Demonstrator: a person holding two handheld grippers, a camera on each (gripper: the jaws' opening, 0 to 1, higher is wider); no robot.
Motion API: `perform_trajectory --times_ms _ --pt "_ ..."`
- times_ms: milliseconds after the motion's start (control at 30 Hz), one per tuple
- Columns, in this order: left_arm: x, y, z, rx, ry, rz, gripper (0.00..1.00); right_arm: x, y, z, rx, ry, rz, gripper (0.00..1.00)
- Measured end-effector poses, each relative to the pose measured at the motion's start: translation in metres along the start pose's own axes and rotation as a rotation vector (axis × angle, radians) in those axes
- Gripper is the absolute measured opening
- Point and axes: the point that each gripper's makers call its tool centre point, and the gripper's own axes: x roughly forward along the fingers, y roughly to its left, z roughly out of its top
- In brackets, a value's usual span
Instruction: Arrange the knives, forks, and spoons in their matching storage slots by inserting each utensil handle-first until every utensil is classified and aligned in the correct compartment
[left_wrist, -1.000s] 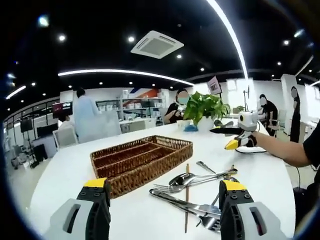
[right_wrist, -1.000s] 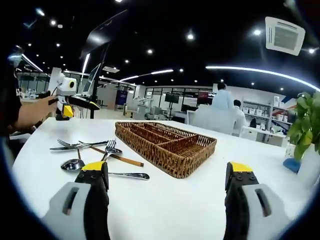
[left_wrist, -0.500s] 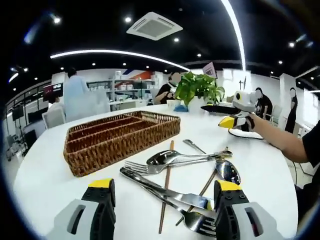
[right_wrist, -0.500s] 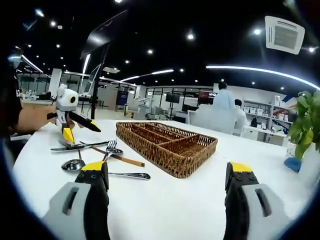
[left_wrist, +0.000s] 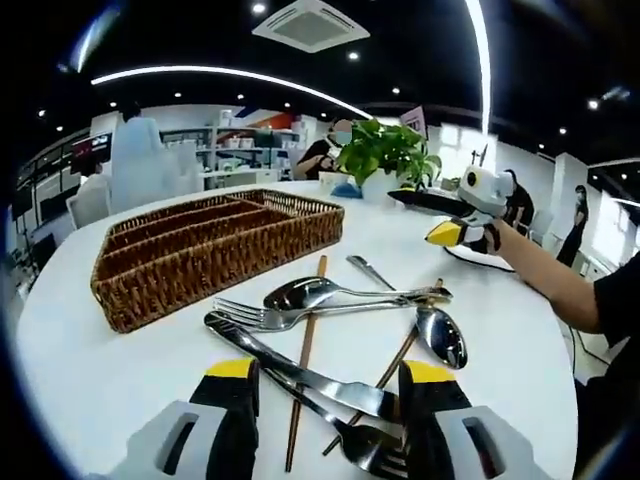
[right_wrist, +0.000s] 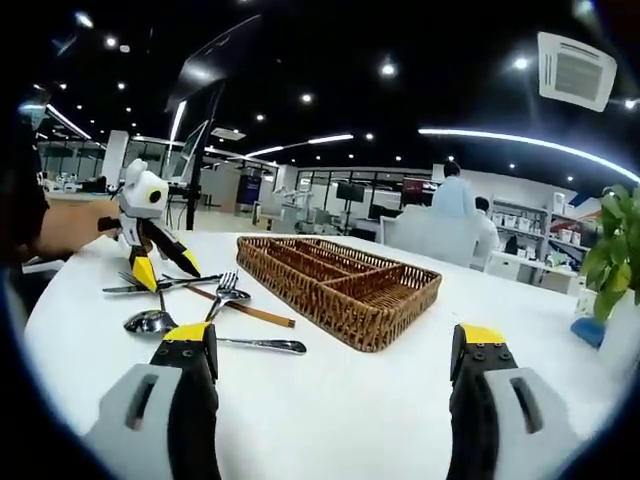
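Worktop (left_wrist: 120, 370): white, round-edged. Wicker cutlery tray (left_wrist: 215, 240) — three long slots plus a cross slot at one end, all bare so far, so sorting has not begun. Just beside the tray lies a loose heap of utensils: a fork (left_wrist: 262, 315) and spoon (left_wrist: 300, 293) lying crossed, a knife (left_wrist: 300, 372) running toward the camera, a second spoon (left_wrist: 441, 336), a second fork (left_wrist: 375, 455) at the near edge, and wooden chopsticks (left_wrist: 305, 350) threaded through the pile. Left hand-held gripper (left_wrist: 325, 385): jaws set wide, holding nothing, lowered over the near end of the heap with the knife between the yellow tips. Right hand-held gripper (right_wrist: 335, 345): jaws wide, empty, hovering well apart from the tray and heap. Step in hand, by my reading — first pick, left side. Next move calls for closing on one utensil alone, likely the knife, lifting it free of the tangle, then turning it handle-first toward its slot.
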Motion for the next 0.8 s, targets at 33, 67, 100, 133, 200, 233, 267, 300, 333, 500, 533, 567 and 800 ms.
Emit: perform_trajectory --times_ms 33,67,100,133,200,233,267,300,333,500,533,567,800 --pt "0.0 0.002 0.0 0.01 -0.001 0.012 0.57 0.0 -0.001 0.0 -0.002 0.001 -0.001 1.0" --pt "0.001 0.006 0.0 0.01 0.002 0.028 0.58 0.0 -0.001 0.0 -0.002 -0.001 -0.001 1.0" --pt "0.001 0.006 -0.001 0.011 0.006 0.028 0.58 -0.001 -0.001 0.001 0.003 -0.006 -0.002 1.0" --pt "0.001 0.006 -0.002 0.004 0.011 0.028 0.58 -0.001 -0.002 0.003 0.012 -0.014 -0.003 1.0" --pt "0.002 0.007 -0.003 -0.005 0.021 0.037 0.55 -0.001 -0.002 0.003 0.023 -0.02 -0.002 0.99" --pt "0.002 0.009 -0.005 0.008 0.035 0.054 0.51 -0.001 -0.002 0.003 0.021 -0.018 -0.001 0.99" --pt "0.002 0.009 -0.004 0.018 0.037 0.061 0.49 0.0 -0.002 0.001 0.01 -0.008 -0.003 0.99" --pt "0.002 0.007 -0.004 0.032 0.04 0.062 0.48 0.0 -0.001 0.0 0.009 -0.007 -0.002 0.99" --pt "0.003 0.008 -0.002 0.039 0.043 0.061 0.48 0.001 0.0 0.0 0.01 -0.005 0.003 0.99" --pt "0.003 0.01 -0.004 0.065 0.073 0.07 0.41 0.001 0.0 -0.002 0.004 0.002 0.004 0.99" --pt "0.002 0.01 -0.004 0.065 0.075 0.07 0.38 0.001 -0.001 -0.001 0.005 0.0 0.002 0.99" --pt "0.002 0.01 -0.004 0.057 0.079 0.072 0.36 0.001 -0.001 -0.001 0.006 -0.002 0.0 0.99" --pt "0.001 0.014 -0.006 0.037 0.095 0.086 0.25 0.001 -0.001 -0.002 0.004 0.003 0.0 0.99"
